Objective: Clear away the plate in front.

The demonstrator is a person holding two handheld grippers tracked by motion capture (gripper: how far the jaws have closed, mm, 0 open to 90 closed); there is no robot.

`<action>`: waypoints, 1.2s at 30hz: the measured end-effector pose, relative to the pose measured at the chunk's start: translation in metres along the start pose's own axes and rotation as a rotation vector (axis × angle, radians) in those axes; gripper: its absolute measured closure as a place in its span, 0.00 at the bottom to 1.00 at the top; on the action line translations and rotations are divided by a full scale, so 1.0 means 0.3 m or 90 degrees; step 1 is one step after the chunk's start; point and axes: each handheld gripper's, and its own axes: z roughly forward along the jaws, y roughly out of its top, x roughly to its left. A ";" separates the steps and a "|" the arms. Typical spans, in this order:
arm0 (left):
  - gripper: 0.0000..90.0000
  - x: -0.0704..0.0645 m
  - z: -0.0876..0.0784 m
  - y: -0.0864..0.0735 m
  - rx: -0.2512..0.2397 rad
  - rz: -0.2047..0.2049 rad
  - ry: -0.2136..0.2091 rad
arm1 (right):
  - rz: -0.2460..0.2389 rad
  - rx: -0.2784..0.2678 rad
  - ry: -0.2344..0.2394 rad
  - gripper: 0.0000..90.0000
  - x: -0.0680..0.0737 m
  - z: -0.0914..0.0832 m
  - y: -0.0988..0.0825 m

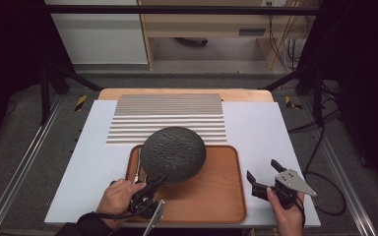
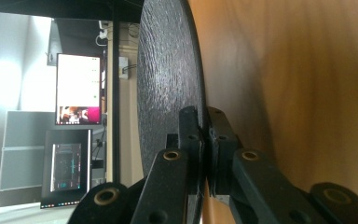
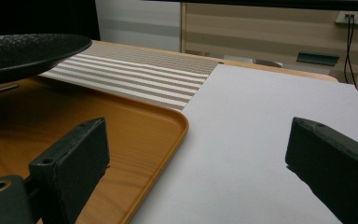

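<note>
Left claw [image 1: 158, 181] clamps the near rim of the dark plate [image 1: 173, 153] raised over the tray [image 1: 216, 196] ahead; keep it level; right claw [image 1: 263, 178] rests wide apart beside the tray.

Right gripper [image 3: 200, 158]: two black jaws stand wide apart, nothing between them. Left jaw hangs over the wooden tray [image 3: 135, 135]; right jaw over the pale mat [image 3: 256, 107]. Tray's rounded corner sits on that mat. Dark textured plate [image 3: 23, 49] at upper left, raised above the tray floor. Striped placemat [image 3: 135, 74] lies behind tray and plate.
</note>
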 end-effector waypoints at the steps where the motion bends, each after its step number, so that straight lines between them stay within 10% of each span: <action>1: 0.96 -0.003 -0.002 0.003 0.000 -0.004 -0.002 | 0.000 0.000 0.000 0.07 0.000 0.000 0.000; 36: 0.96 -0.070 -0.013 0.085 -0.010 0.015 -0.048 | 0.001 0.000 0.000 0.07 -0.001 -0.001 0.000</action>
